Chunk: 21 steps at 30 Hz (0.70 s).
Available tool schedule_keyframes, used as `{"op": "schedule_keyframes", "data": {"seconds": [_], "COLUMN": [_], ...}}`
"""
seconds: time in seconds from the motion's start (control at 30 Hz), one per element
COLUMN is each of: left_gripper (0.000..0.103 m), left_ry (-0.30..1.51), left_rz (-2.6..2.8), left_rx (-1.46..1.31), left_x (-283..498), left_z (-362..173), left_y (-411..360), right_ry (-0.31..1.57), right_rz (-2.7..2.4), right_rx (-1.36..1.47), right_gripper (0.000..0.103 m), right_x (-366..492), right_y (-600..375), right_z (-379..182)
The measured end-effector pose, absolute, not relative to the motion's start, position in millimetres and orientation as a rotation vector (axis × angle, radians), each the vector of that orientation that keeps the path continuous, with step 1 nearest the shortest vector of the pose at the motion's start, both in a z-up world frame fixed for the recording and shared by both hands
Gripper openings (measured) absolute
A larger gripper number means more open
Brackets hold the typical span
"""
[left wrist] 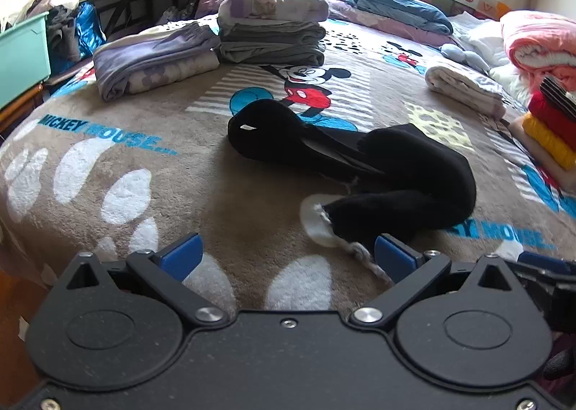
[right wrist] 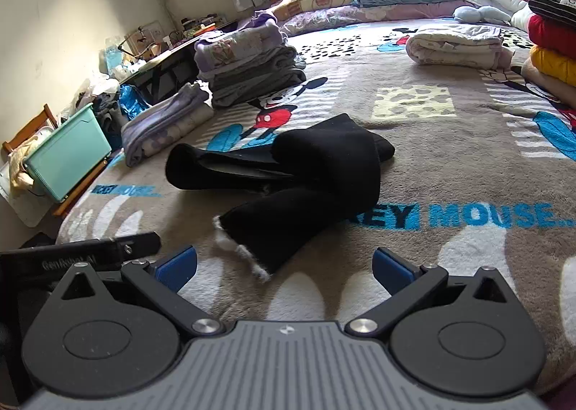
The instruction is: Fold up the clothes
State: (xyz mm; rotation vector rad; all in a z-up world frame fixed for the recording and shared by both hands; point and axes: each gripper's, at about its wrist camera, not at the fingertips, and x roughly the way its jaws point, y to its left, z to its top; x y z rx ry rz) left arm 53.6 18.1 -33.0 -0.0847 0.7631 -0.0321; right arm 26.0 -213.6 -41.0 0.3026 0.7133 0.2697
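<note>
Grippers both wide open, nothing held: left gripper (left wrist: 288, 258) and right gripper (right wrist: 284, 267) hover over the near edge of the blanket (left wrist: 108, 143). Black garment (left wrist: 360, 165) lies crumpled mid-bed, white-trimmed end just beside the left gripper's right finger. Folded stack (left wrist: 273, 31) behind it.

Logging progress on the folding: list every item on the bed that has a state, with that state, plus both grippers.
black garment: unfolded, crumpled and bent on the blanket
grey stack: folded, piled, purple-trimmed piece on top
lavender garment: folded, lying beside the stack
cream garment: folded, lying apart
red and yellow pile: folded, stacked
left gripper: open, holding nothing
right gripper: open, holding nothing
</note>
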Motion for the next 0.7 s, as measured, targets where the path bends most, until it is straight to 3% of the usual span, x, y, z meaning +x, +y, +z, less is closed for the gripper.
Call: {"op": "schedule_keyframes", "data": {"seconds": [0.7], "left_gripper": [0.103], "left_ry": [0.733], "left_rz": [-0.121], "left_rx": [-0.252], "left_x": [132.7], "left_z": [-77.5], "left_y": [40.7], "right_ry": [0.666], "right_rz": [0.302], "right_rx": [0.384], "right_gripper": [0.103], "right_x": [75.3], "right_y": [-245.4], "right_z": [-89.4]}}
